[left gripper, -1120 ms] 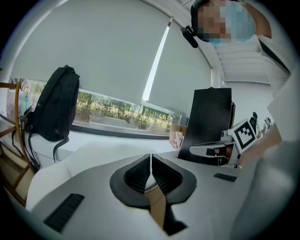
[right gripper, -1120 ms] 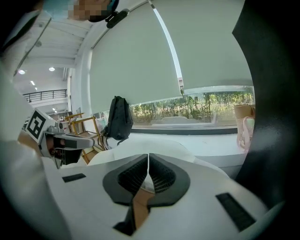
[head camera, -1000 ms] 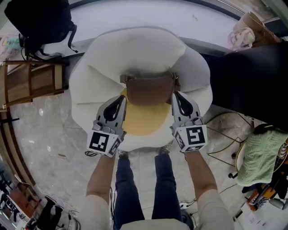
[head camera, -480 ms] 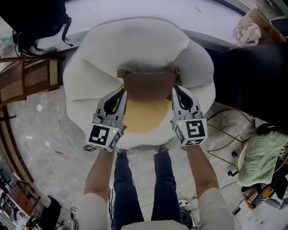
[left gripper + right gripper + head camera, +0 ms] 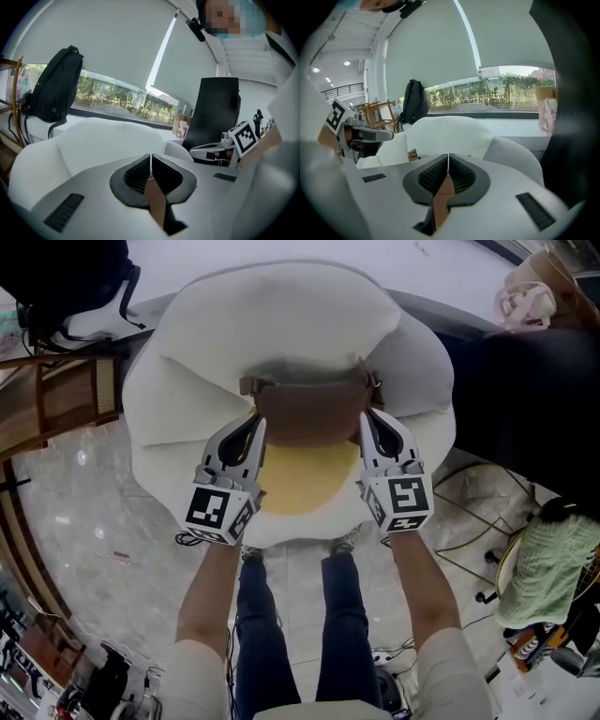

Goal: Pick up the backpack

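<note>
Left gripper and right gripper sit at centre frame in the head view, one at each side of a brown and yellow backpack over a white armchair. Only the gripper views show the grip: each pair of jaws is pressed together on a thin brown strip of the bag. The head view alone shows its yellow lower part. A black backpack hangs at upper left.
</note>
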The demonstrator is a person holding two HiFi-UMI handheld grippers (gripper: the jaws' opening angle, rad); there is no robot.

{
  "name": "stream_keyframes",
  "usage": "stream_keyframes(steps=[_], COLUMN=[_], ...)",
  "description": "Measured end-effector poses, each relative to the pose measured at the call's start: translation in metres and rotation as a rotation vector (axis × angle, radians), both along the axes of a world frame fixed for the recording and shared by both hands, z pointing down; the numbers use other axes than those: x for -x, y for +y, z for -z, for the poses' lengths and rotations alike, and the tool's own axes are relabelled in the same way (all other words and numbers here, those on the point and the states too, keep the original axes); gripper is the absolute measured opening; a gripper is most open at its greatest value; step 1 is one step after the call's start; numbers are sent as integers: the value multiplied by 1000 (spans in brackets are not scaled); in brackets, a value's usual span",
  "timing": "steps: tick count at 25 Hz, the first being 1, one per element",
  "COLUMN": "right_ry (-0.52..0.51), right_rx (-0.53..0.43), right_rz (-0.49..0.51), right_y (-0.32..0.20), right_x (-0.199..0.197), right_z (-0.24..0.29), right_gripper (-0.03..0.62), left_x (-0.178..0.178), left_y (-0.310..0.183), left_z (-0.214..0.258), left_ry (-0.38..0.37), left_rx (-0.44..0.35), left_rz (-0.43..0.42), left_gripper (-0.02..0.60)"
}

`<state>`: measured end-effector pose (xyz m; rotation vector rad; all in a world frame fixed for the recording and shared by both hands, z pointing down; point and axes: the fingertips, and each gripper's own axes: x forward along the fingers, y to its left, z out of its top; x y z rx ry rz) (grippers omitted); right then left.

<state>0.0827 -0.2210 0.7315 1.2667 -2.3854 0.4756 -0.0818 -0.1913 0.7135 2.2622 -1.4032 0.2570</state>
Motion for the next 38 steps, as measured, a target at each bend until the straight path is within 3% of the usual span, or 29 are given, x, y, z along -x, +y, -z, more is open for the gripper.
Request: stream_keyframes(steps=[23,36,38], right_ry=[65,122,128], right_rx=[104,155,151], right_rz=[36,38,19], right_y=[-14,-19,-21], right_x=[-9,-22,-25], right_z=[-68,-98,-101], right_gripper=[31,32,42], left_x=[10,12,12], left_y=[-7,-1,-3], left_z=[-77,-106,-110], left_ry=[-35,-64,-59], left_rx=[186,247,256], left_rz=[45,46,51], left_gripper=[38,40,79])
